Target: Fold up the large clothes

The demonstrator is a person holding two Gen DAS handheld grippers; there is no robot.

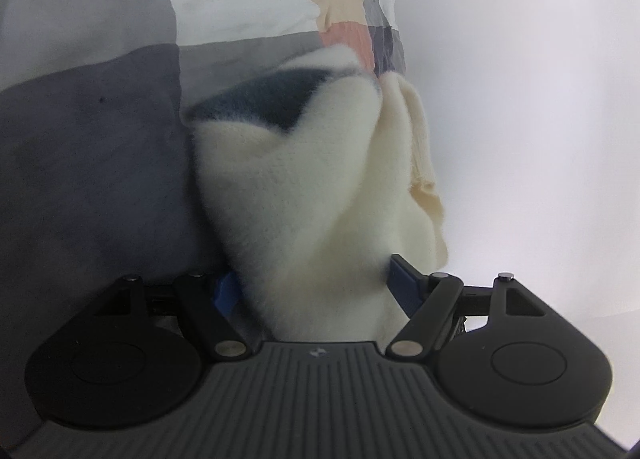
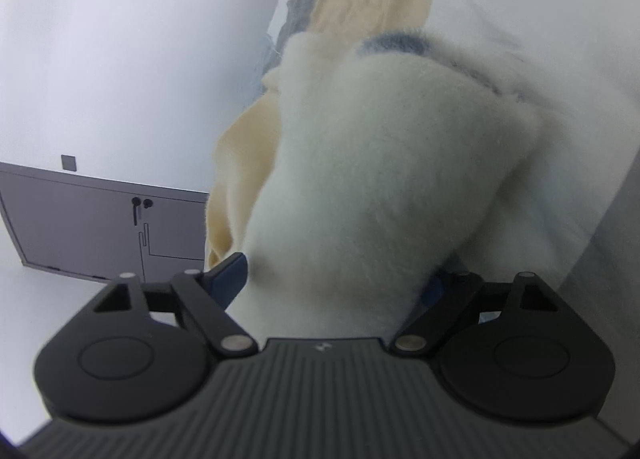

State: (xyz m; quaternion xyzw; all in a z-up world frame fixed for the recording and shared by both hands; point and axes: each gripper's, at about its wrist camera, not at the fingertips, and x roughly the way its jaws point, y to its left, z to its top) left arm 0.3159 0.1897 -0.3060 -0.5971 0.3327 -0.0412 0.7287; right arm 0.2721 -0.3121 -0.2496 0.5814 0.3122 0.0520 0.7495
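Observation:
A thick cream fleece garment (image 1: 304, 187) with a dark blue patch fills the middle of the left wrist view. My left gripper (image 1: 316, 283) is shut on a fat bunch of it, and both blue fingertips (image 1: 404, 283) press into the pile. In the right wrist view the same cream fleece (image 2: 372, 179) bulges up between the jaws of my right gripper (image 2: 332, 279). The left blue fingertip (image 2: 228, 271) touches the fleece. The other fingertip is mostly buried under it. A thinner pale yellow cloth (image 2: 240, 187) hangs beside the fleece.
A bed with grey and white patchwork bedding (image 1: 92, 163) lies to the left in the left wrist view. A white wall (image 1: 540, 139) is on the right. The right wrist view shows a grey cabinet (image 2: 100, 227) low against the wall and white bedding (image 2: 560, 99).

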